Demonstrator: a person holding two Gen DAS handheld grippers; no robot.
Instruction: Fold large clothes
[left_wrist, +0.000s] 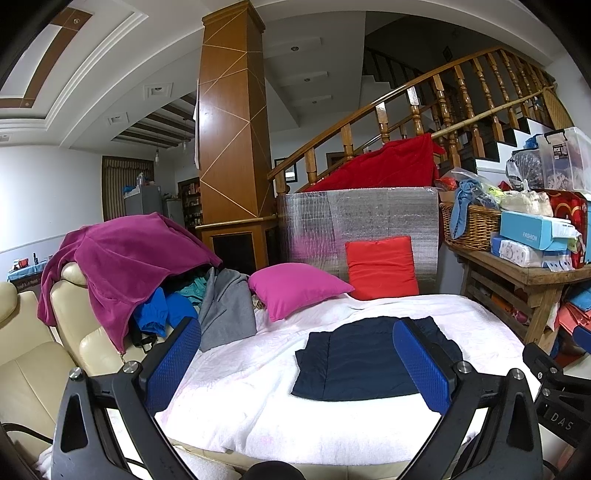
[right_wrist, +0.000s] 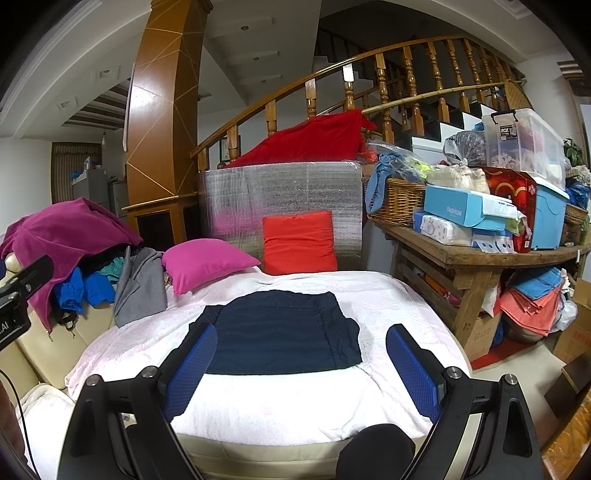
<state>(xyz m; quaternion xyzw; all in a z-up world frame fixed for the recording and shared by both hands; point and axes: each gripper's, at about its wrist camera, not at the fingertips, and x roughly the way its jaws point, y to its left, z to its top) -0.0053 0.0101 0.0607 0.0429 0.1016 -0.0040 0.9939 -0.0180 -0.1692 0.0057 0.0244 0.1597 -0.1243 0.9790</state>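
A dark navy quilted garment (left_wrist: 364, 360) (right_wrist: 284, 332) lies folded into a flat rectangle on the white blanket (left_wrist: 258, 398) (right_wrist: 295, 402) that covers the couch. My left gripper (left_wrist: 297, 363) hovers open above the blanket's near side, its blue pads wide apart; the right-hand pad overlaps the garment's right part in view. My right gripper (right_wrist: 301, 365) is open too, held back from the garment's near edge with nothing between its fingers. The right gripper's body shows at the right edge of the left wrist view.
A pile of clothes under a magenta robe (left_wrist: 122, 258) (right_wrist: 66, 229) and a grey garment (left_wrist: 227, 306) sits at the left on the cream couch. A pink cushion (left_wrist: 295, 288) and a red cushion (left_wrist: 380, 266) lie behind. A cluttered wooden table (right_wrist: 476, 254) stands right.
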